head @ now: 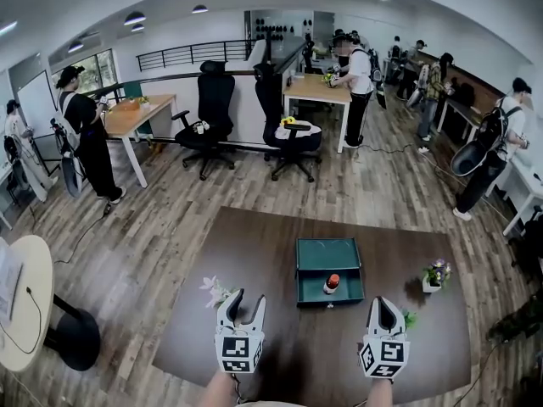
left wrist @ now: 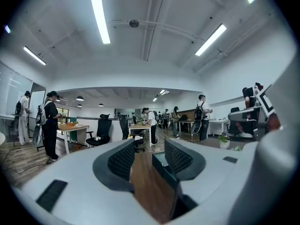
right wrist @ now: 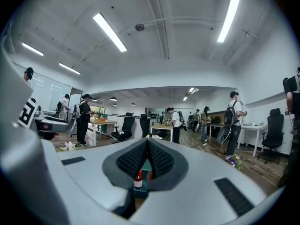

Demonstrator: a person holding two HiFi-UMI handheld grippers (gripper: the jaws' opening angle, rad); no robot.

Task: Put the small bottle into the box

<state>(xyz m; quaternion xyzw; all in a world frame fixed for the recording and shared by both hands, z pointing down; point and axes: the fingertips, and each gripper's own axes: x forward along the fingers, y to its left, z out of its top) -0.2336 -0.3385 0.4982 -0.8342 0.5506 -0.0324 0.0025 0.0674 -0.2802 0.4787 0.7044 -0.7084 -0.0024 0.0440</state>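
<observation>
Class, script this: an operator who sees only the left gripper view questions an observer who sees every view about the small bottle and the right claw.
Operator: My left claw is open over the table. Where is the small bottle?
Observer: Upright inside the green box, by its near wall.
Operator: And the right claw?
Observer: Shut and empty; the small bottle stands beyond its tips.
</observation>
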